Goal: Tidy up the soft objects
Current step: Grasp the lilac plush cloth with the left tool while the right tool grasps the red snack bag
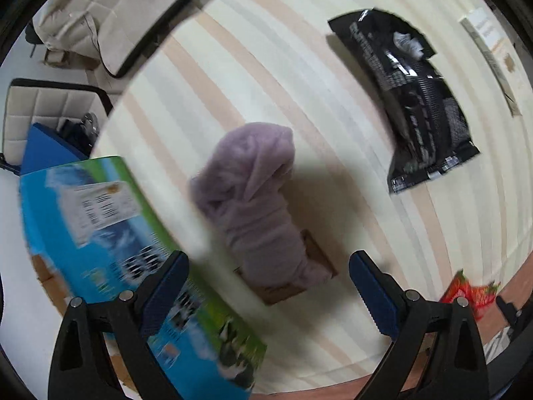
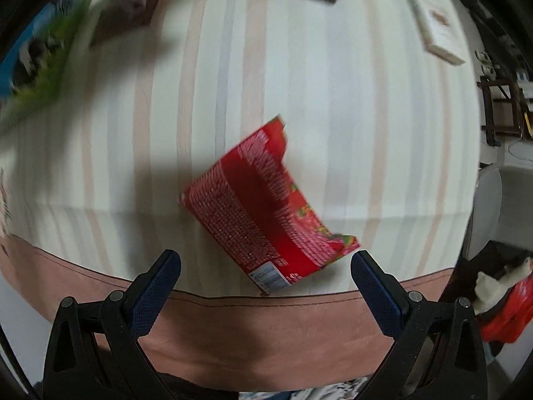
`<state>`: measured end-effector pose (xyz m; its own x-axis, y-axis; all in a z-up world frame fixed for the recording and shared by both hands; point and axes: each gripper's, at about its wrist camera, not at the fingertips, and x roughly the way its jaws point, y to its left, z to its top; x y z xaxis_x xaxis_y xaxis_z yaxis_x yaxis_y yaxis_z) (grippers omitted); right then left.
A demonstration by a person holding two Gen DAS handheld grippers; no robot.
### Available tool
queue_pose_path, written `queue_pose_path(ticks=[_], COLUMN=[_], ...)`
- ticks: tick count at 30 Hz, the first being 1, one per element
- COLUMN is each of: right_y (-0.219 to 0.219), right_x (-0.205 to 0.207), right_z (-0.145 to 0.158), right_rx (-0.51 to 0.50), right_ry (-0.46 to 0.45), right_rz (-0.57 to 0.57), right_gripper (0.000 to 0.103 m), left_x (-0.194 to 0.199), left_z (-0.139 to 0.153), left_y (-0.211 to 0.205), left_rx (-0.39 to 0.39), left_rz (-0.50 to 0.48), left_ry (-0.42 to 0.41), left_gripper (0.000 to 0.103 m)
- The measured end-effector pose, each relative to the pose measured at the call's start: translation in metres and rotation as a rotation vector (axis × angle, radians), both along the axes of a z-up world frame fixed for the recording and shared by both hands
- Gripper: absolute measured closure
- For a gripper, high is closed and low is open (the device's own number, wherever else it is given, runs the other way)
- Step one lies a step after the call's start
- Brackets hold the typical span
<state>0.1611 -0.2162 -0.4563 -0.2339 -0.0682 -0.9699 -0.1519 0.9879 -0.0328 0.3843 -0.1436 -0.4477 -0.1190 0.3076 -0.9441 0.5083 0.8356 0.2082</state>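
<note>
On striped tablecloth (image 1: 299, 50): lilac towel (image 1: 256, 200) atop brown box (image 1: 283, 291), black packet (image 1: 409, 96), red packet (image 2: 263, 206), print unreadable; left gripper (image 1: 268, 288) and right gripper (image 2: 266, 286) both gaping, empty.

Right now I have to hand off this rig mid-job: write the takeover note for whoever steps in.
Left gripper: open, empty, hovering over the purple towel, which lies bunched on a small brown box.
Right gripper: open, empty, over the red snack bag near the table's front edge.
Black pouch lies flat further back; blue-green carton sits at the table's left.
Done: nothing visibly gathered.
Left: pick up and group the towel, bag and pouch.
</note>
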Motion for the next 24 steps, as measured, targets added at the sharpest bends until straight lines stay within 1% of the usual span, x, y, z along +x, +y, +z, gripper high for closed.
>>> queue_pose_path(ticks=[3, 6, 8, 9, 10, 11, 12, 13, 14, 16, 18, 20, 21, 23, 24], right_y=[0.002, 0.003, 0.002, 0.000, -0.001, 0.001, -0.002, -0.005, -0.009, -0.016, -0.023, -0.035, -0.042, -0.047, -0.048], right_x=[-0.001, 0.000, 0.002, 0.003, 0.002, 0.004, 0.004, 0.006, 0.004, 0.003, 0.003, 0.003, 0.003, 0.004, 0.005], right_z=[-0.013, -0.020, -0.020, -0.019, -0.018, -0.016, -0.015, -0.014, -0.014, -0.012, -0.009, -0.007, -0.005, -0.002, 0.001], right_rx=[-0.034, -0.061, -0.065, -0.067, -0.067, -0.064, -0.061, -0.054, -0.049, -0.042, -0.032, 0.004, 0.047, 0.100, 0.117], right_ry=[0.007, 0.002, -0.015, -0.027, -0.038, -0.048, -0.056, -0.063, -0.068, -0.074, -0.071, -0.059, -0.056, -0.045, -0.035], right_rz=[0.036, 0.060, 0.060, 0.058, 0.052, 0.041, 0.028, 0.008, -0.008, -0.049, -0.097, -0.166, -0.202, -0.216, -0.187], right_gripper=[0.000, 0.000, 0.003, 0.007, 0.012, 0.014, 0.017, 0.020, 0.021, 0.025, 0.026, 0.026, 0.026, 0.024, 0.022], left_x=[0.002, 0.001, -0.001, -0.004, -0.006, -0.010, -0.010, -0.014, -0.018, -0.027, -0.042, -0.055, -0.063, -0.077, -0.082], left_z=[-0.017, -0.028, -0.028, -0.025, -0.024, -0.023, -0.020, -0.018, -0.017, -0.015, -0.016, -0.018, -0.020, -0.025, -0.028], left_y=[-0.002, -0.004, -0.005, -0.007, -0.007, -0.008, -0.008, -0.009, -0.009, -0.006, -0.005, -0.003, -0.003, -0.002, -0.002], left_rx=[0.000, -0.002, -0.017, -0.037, -0.040, -0.039, -0.041, -0.046, -0.050, -0.084, -0.122, -0.133, -0.136, -0.136, -0.136], left_rz=[0.023, 0.029, 0.036, 0.030, 0.022, 0.014, 0.011, 0.008, 0.010, 0.038, 0.061, 0.062, 0.060, 0.051, 0.052], left_ry=[0.017, 0.027, 0.008, -0.010, -0.015, -0.020, -0.022, -0.023, -0.021, 0.002, 0.031, 0.046, 0.055, 0.073, 0.079], left_gripper=[0.004, 0.004, 0.006, 0.009, 0.019, 0.028, 0.034, 0.048, 0.057, 0.058, 0.058, 0.058, 0.058, 0.058, 0.058])
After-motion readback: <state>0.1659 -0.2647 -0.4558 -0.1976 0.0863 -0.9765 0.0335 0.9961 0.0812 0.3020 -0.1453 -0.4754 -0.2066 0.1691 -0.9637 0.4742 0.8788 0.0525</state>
